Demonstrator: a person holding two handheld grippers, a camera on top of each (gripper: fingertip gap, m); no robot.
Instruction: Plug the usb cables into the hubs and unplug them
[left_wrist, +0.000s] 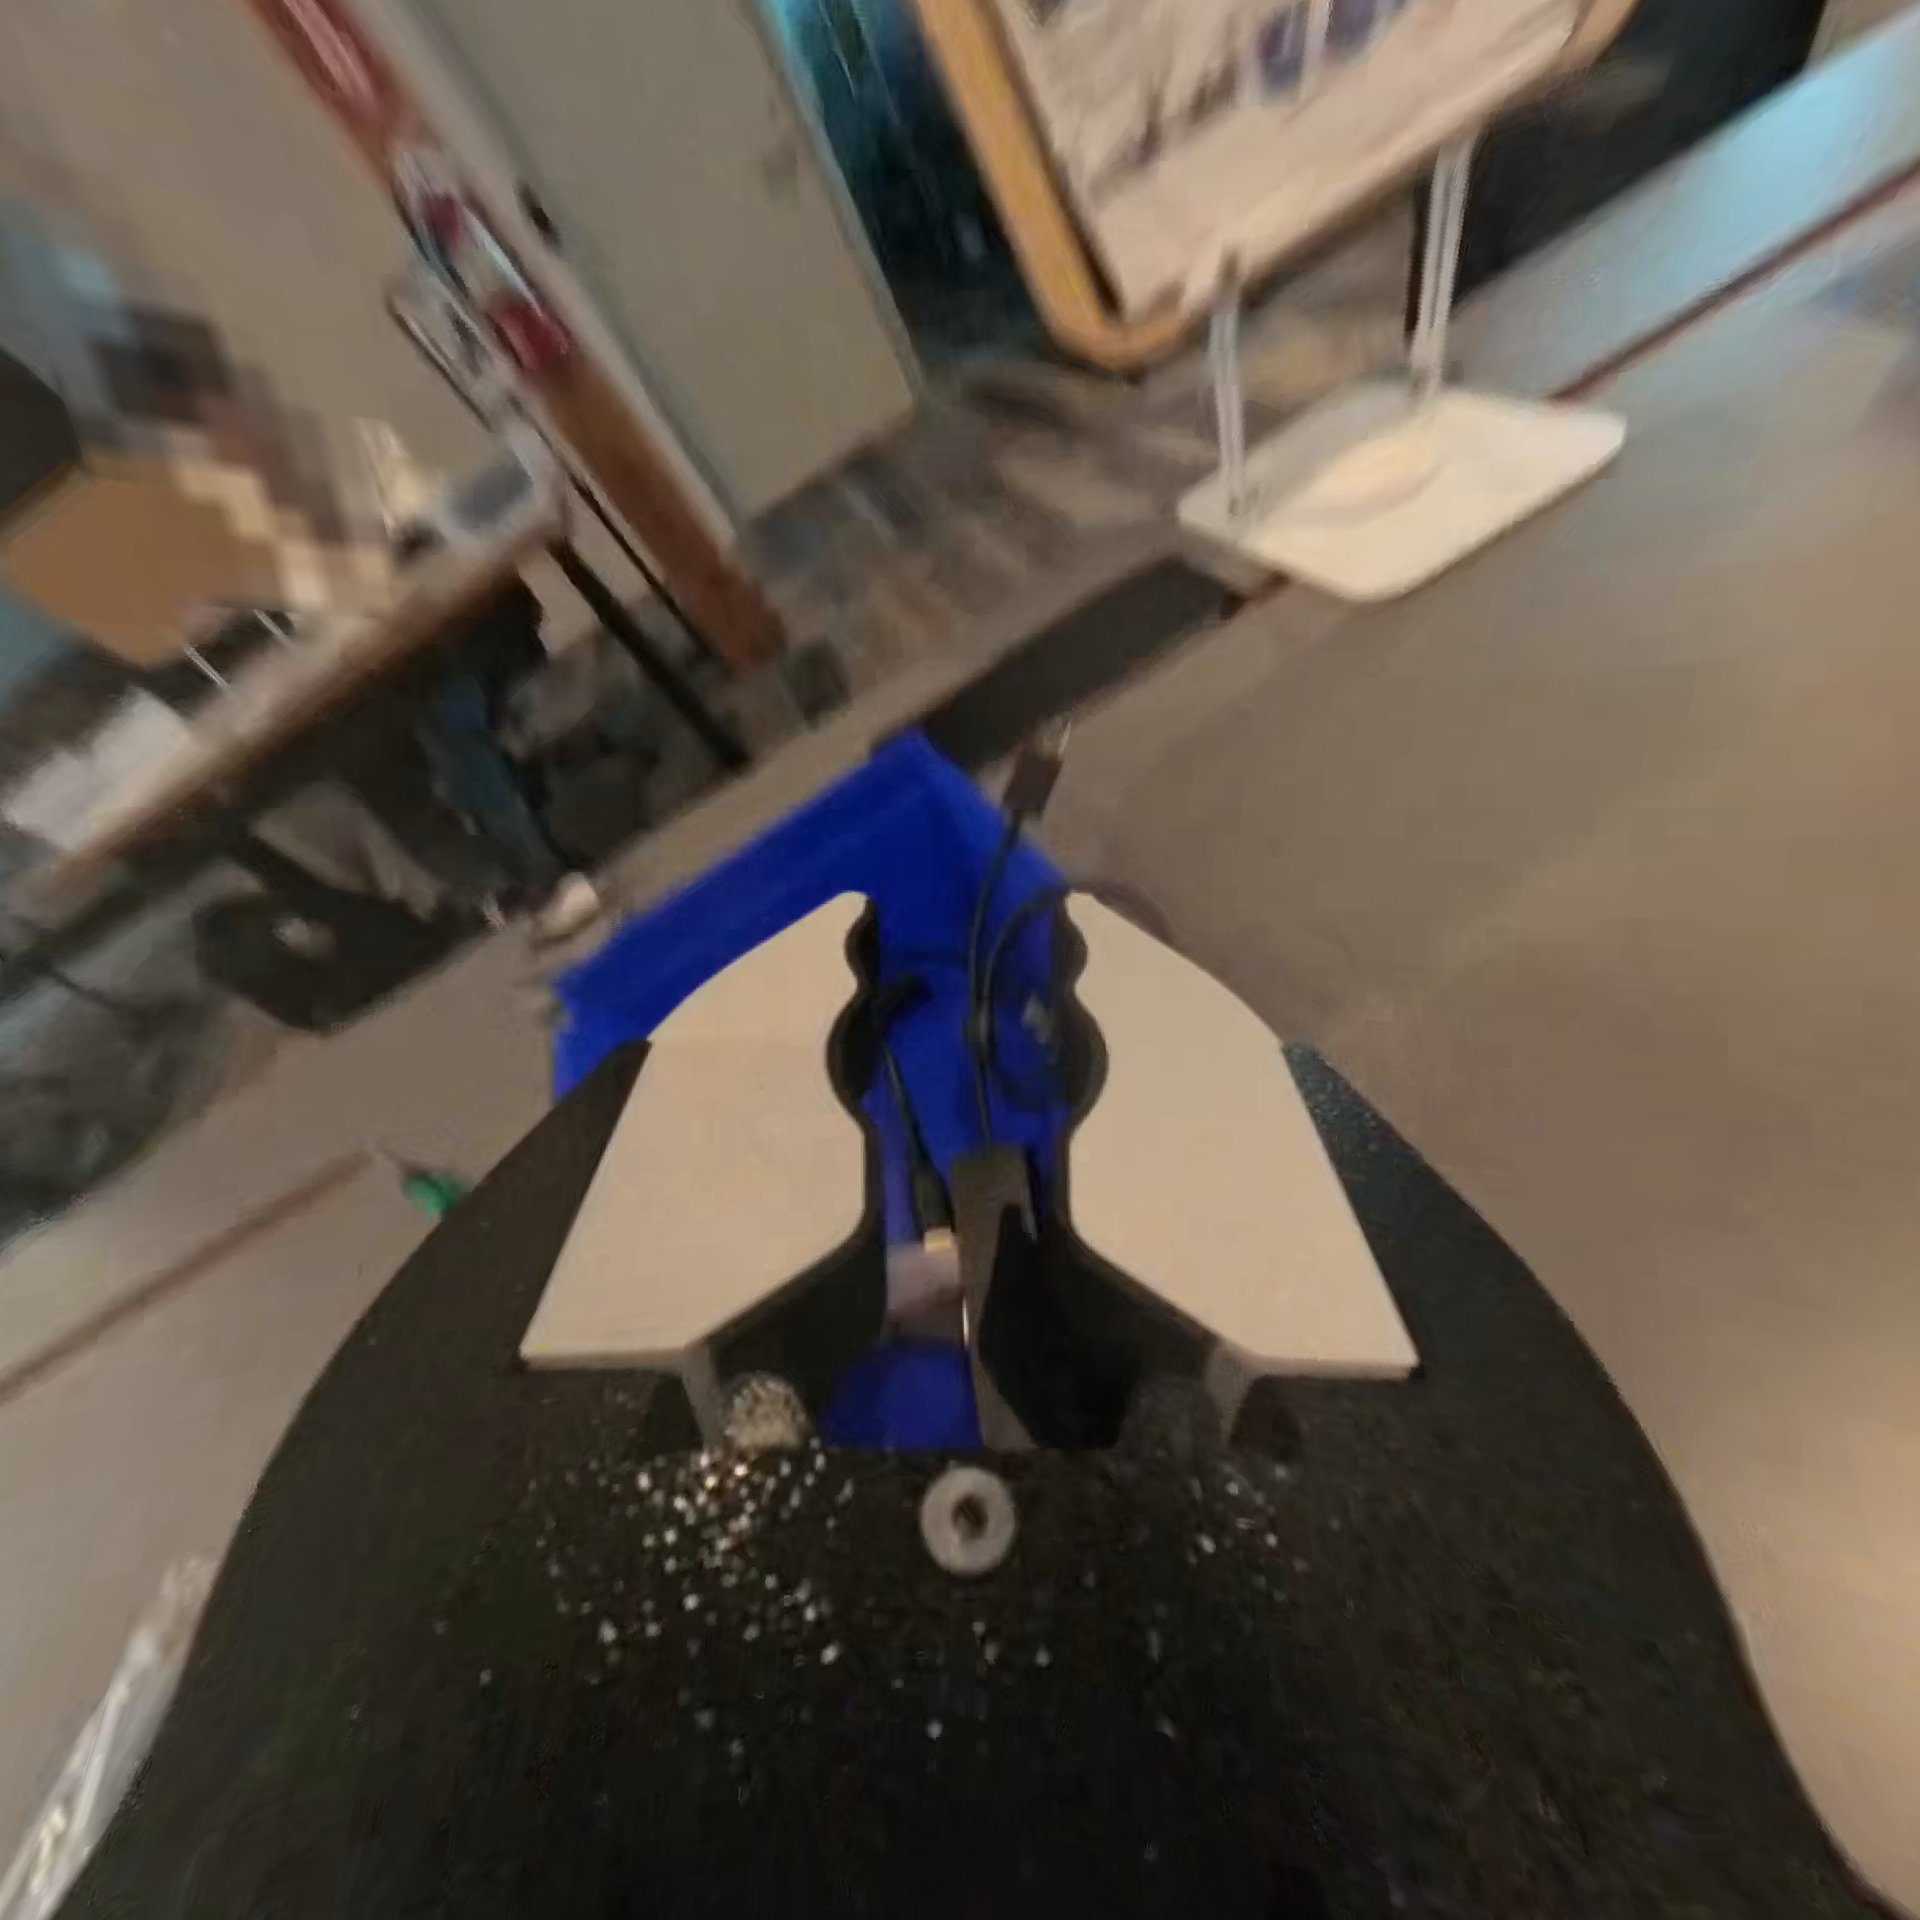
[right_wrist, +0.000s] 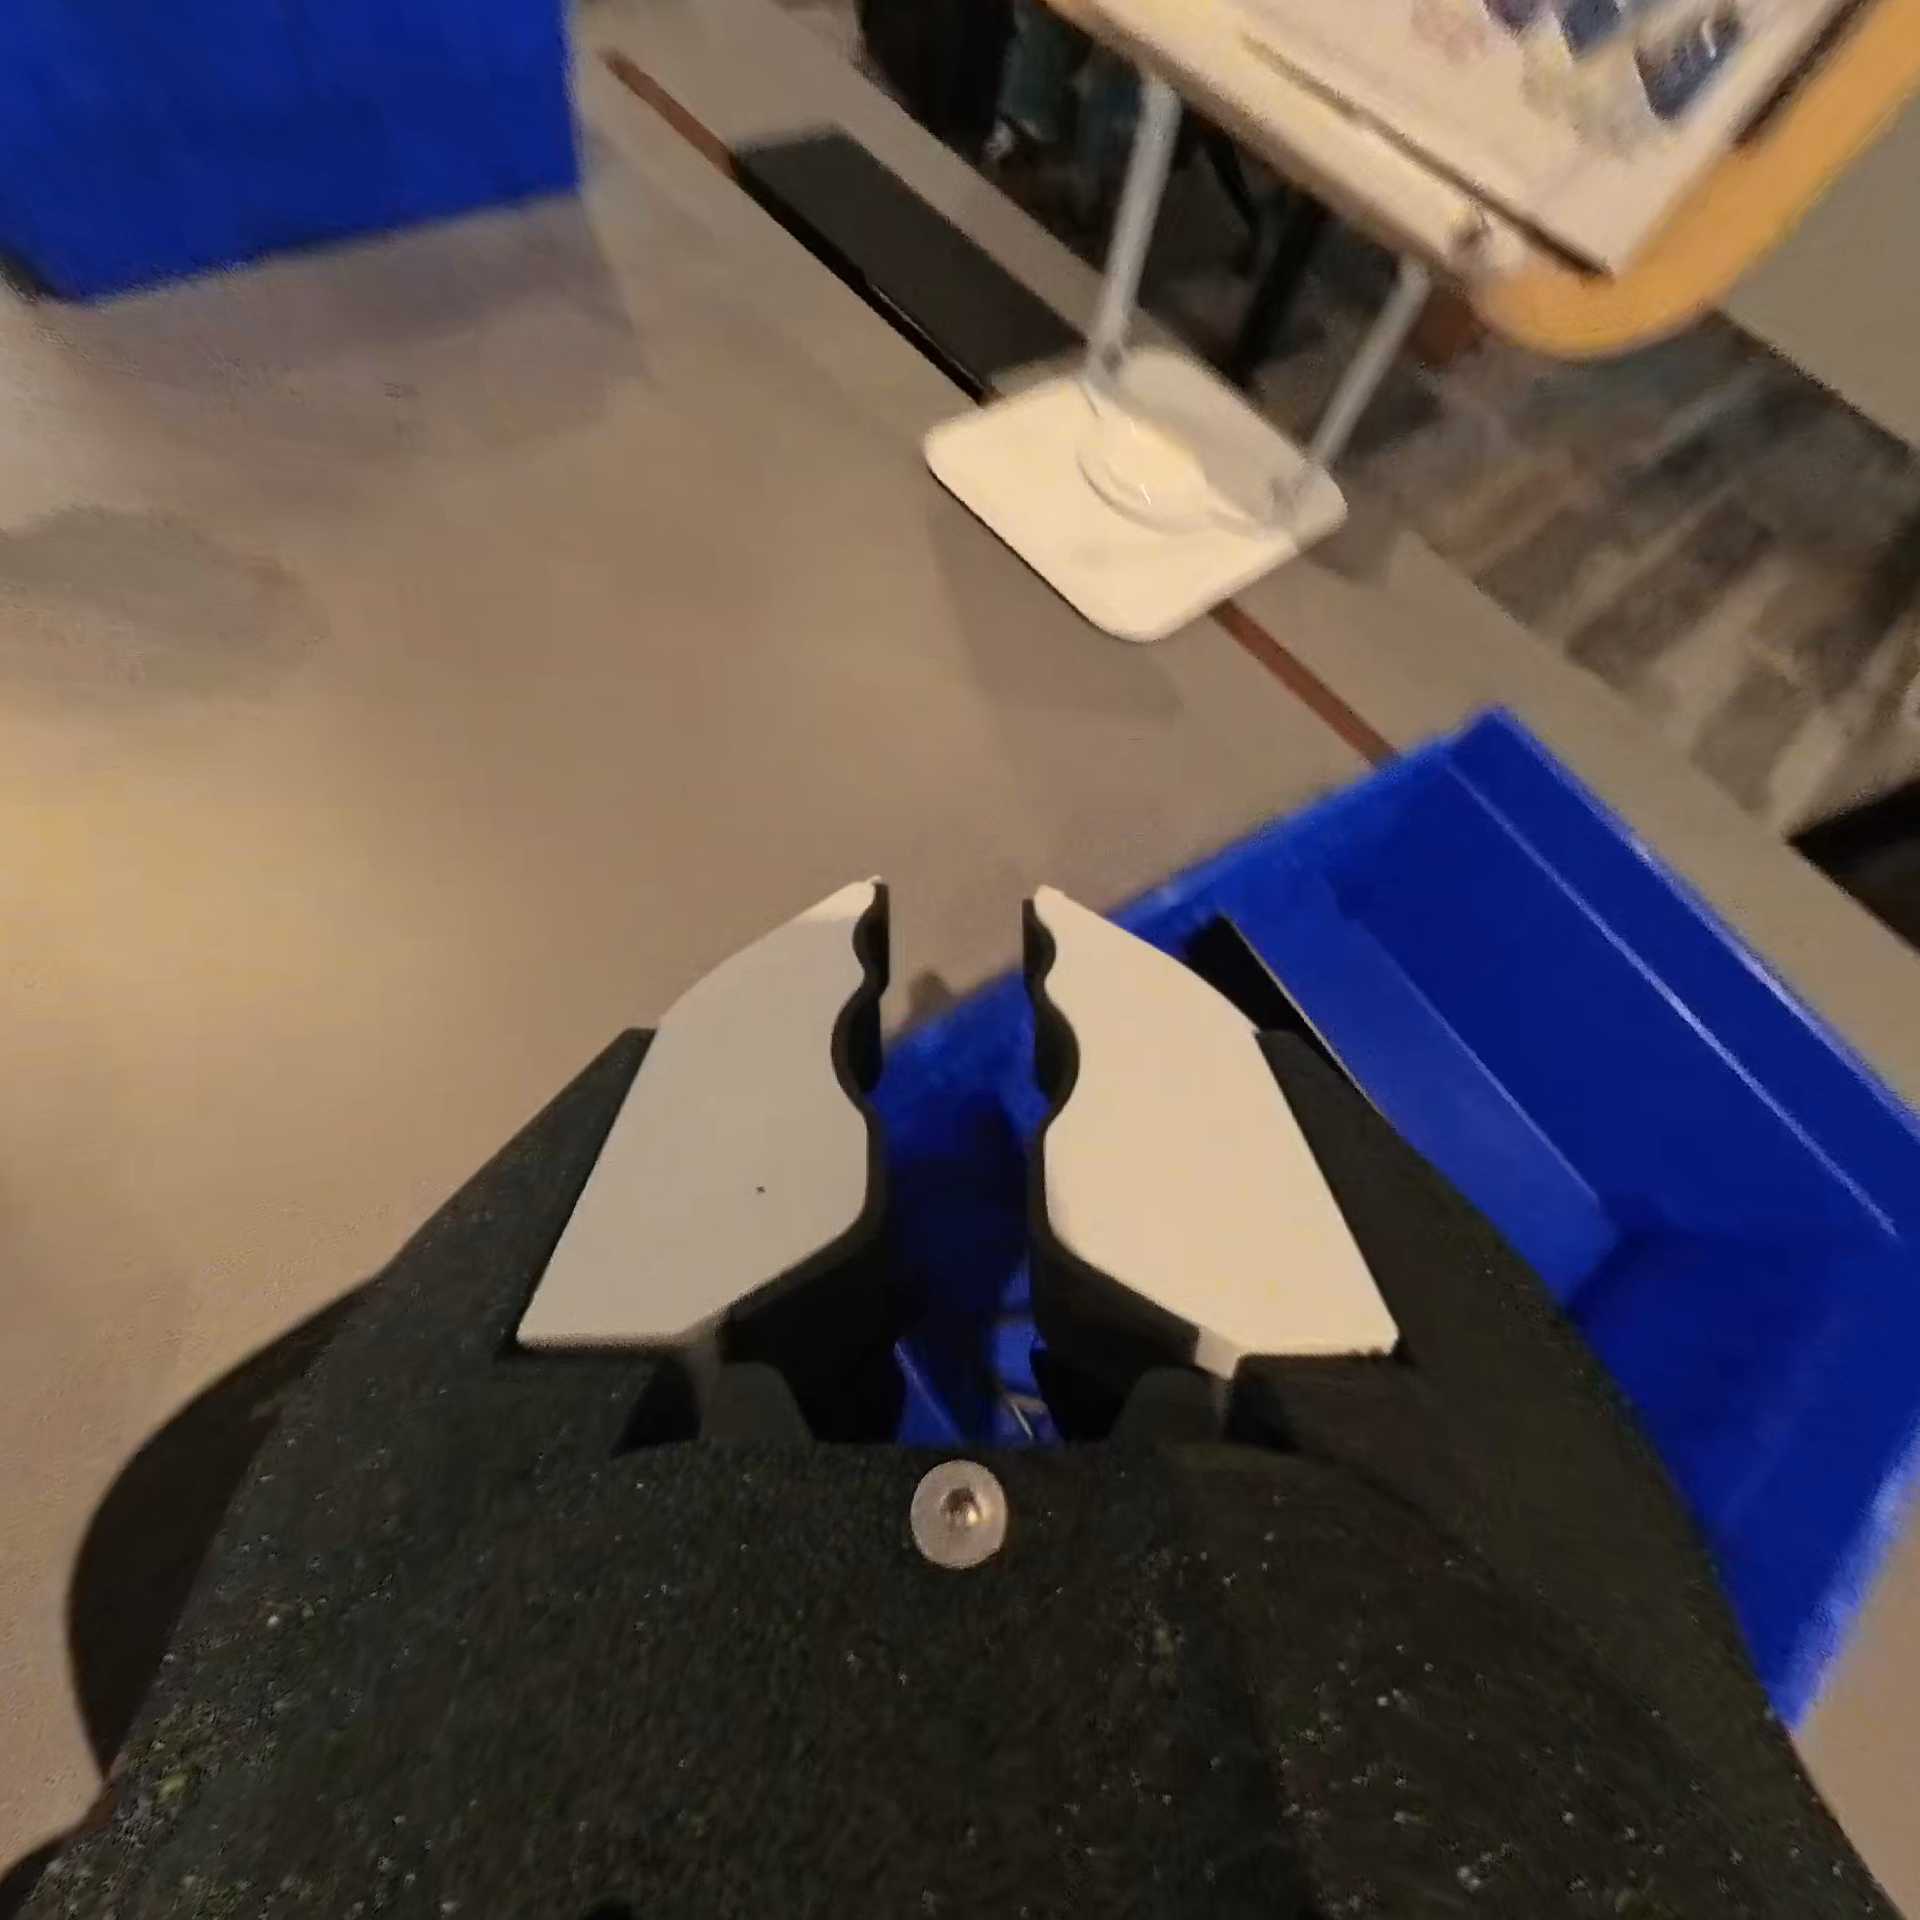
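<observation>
Left wrist view: your left gripper (left_wrist: 966, 914) hangs over the blue bin (left_wrist: 831, 862), its fingers apart with nothing between them. Thin black cables (left_wrist: 987, 997) loop inside the bin directly below the gap, and one plug (left_wrist: 1034, 774) pokes up past the bin's far rim. A pale connector end (left_wrist: 940, 1242) shows low in the gap, nearer you than the loops; the blur hides whether a hub lies with it. Beyond the bin, at the table's far edge, stands a white stand base (left_wrist: 1444, 488). Right wrist view: your right gripper (right_wrist: 954, 914) hovers over the near left corner of a blue bin (right_wrist: 1558, 1039), its fingers narrowly apart and empty. No cable or hub can be made out inside this bin from here. The white base (right_wrist: 1132, 499) sits well beyond the bin on the grey table (right_wrist: 416, 727). Both frames are smeared, so slow down before reaching. The step looks like picking up a cable: come down on the plug body, not the thin wire, line the fingers across its flat sides, and close only once the plug is centred. Bring the right gripper round to steady the hub before any push.
</observation>
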